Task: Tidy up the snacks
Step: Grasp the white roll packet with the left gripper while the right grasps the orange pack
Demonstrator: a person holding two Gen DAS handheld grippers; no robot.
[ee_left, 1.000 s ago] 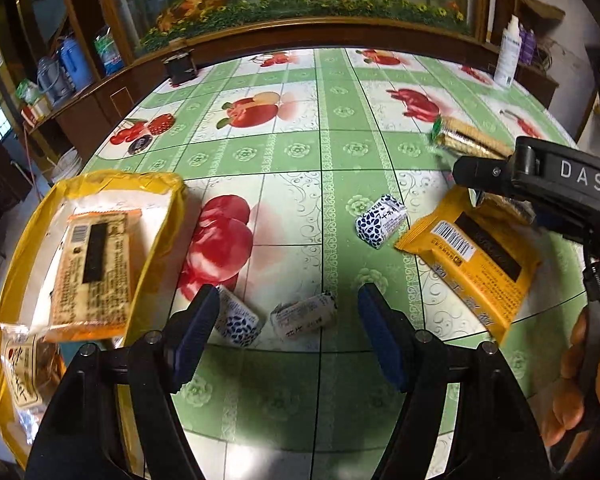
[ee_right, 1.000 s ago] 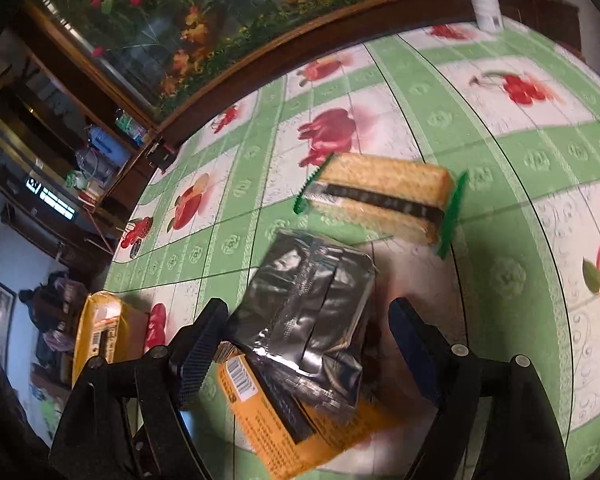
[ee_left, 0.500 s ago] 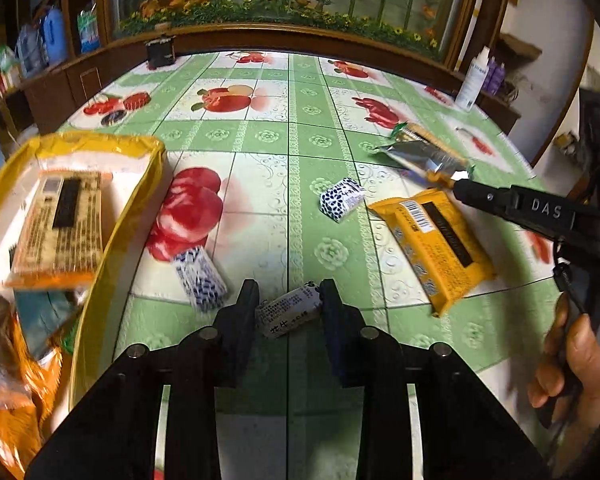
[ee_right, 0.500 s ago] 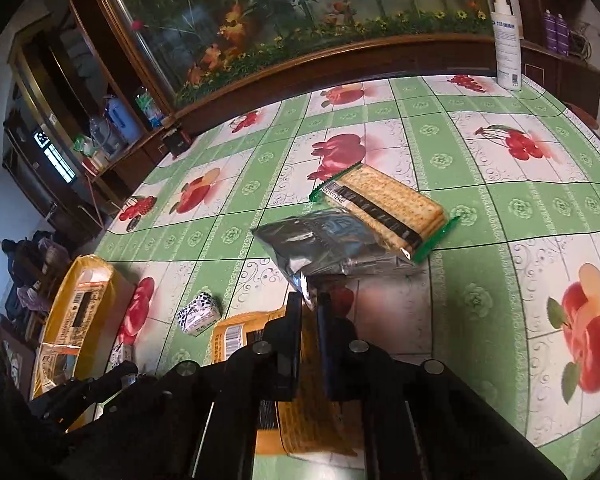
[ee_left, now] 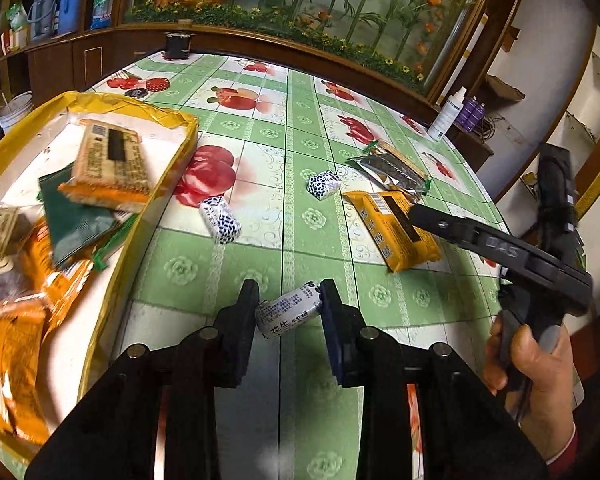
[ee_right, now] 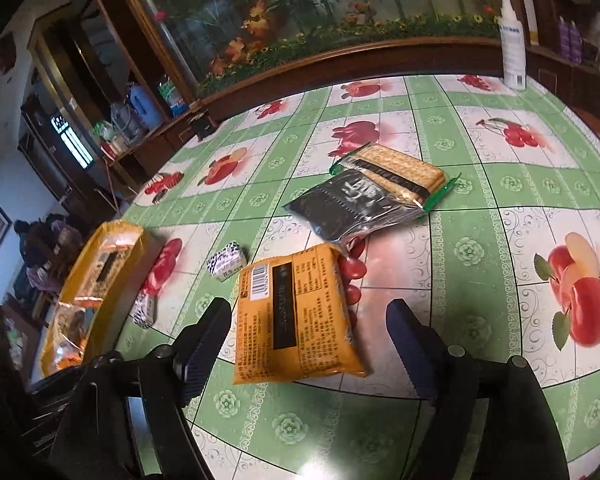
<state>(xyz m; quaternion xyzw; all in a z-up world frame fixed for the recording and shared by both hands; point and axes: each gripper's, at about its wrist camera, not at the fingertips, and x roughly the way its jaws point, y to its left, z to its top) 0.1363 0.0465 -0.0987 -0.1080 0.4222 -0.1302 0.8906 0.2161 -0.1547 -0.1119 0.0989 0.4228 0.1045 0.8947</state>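
Note:
My left gripper [ee_left: 288,308] is shut on a small white candy [ee_left: 289,311] and holds it above the table, right of the yellow tray [ee_left: 140,216]. The tray holds several snack packets. My right gripper [ee_right: 310,334] is open and empty, its jaws either side of an orange packet [ee_right: 296,316] that lies on the table. Beyond it lie a dark foil packet [ee_right: 352,204] and a cracker pack [ee_right: 400,170]. Two spotted candies [ee_left: 220,220] [ee_left: 324,184] lie on the tablecloth. The right gripper also shows in the left wrist view [ee_left: 420,212].
A green fruit-print cloth [ee_right: 480,248] covers the round table. A white bottle [ee_right: 512,52] stands at the far edge by a wooden ledge. The yellow tray shows at the left in the right wrist view [ee_right: 100,280].
My left gripper closed on the white candy and lifted it toward the tray. My right gripper let go of the dark foil packet, opened, and moved back over the orange packet.

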